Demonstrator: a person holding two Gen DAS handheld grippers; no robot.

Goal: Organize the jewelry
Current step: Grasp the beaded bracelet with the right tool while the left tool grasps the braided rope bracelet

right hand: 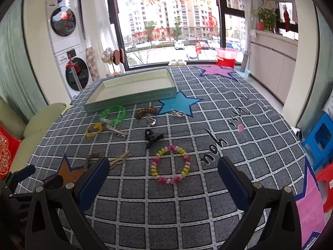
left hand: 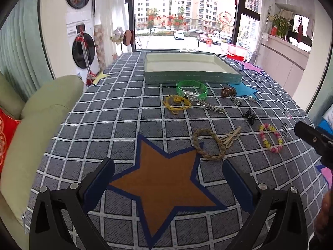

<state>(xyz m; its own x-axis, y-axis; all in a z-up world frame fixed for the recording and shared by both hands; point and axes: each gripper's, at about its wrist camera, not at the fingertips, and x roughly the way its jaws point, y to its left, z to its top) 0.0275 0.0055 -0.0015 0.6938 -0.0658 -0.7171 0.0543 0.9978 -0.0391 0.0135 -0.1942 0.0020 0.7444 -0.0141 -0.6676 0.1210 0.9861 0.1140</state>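
So, a grey checked cloth (left hand: 116,108) with white grid lines covers the whole table, star patches sewn on it: a brown star (left hand: 164,185) near the left gripper, a blue star (right hand: 180,104) further off, a pink star (right hand: 216,70) at the far right. A shallow green tray (left hand: 192,77) with a pale lining sits at the far side, nothing visible in it. All jewelry lies loose on the cloth, near side of the tray. Left gripper (left hand: 168,179) hovers over the brown star, jaws wide apart, gripping nothing. Right gripper (right hand: 164,179) also spread wide, empty, with the pink-and-yellow bead bracelet (right hand: 170,164) lying between its fingers in the right wrist view. Green translucent bangle (left hand: 191,89) just beside the tray's near wall. Braided rope bracelet (left hand: 208,143) touches the brown star's right point, a tan tie (left hand: 231,137) just beside it. Yellow cord piece (left hand: 177,104) left of a silver hair clip (left hand: 210,106). Brown coiled piece (right hand: 145,111) at the blue star's left tip, silver bits beside it, too small to tell. Black claw clip (right hand: 153,136) lies between the coiled piece and the bead bracelet.
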